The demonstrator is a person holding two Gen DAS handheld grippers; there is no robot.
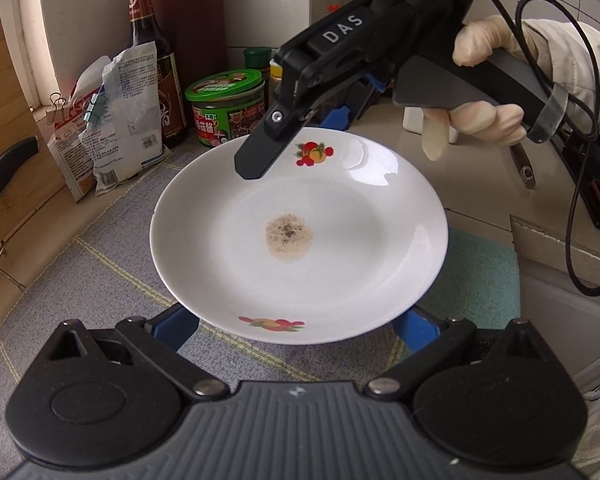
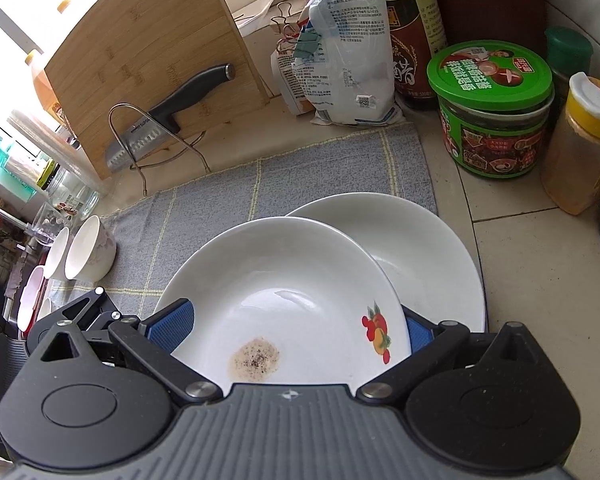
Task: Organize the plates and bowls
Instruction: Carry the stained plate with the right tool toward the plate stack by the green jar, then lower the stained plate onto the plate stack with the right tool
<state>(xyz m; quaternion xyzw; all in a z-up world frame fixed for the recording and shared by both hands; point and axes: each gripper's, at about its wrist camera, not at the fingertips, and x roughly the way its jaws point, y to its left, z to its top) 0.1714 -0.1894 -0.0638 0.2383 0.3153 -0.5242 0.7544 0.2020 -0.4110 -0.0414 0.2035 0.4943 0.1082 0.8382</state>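
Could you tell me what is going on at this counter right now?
A person in pale gloves holds a gripper in each hand, working on a white plate with fruit prints and a brown speckled stain. The right gripper comes down at its far rim, while the left gripper sits at its near rim; neither grip is clearly visible. A second white dish lies partly under it on the grey mat. Small bowls wait at the mat's edge.

Second plate point(image 2: 432, 256) partly hidden under stained plate point(image 2: 284, 300); its pattern perhaps covered.

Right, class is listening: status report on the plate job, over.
Left gripper open, right gripper open, pads flanking white fruit-print plate. Plate stained at centre, overlapping plain white dish. Green-lidded jar nearby.
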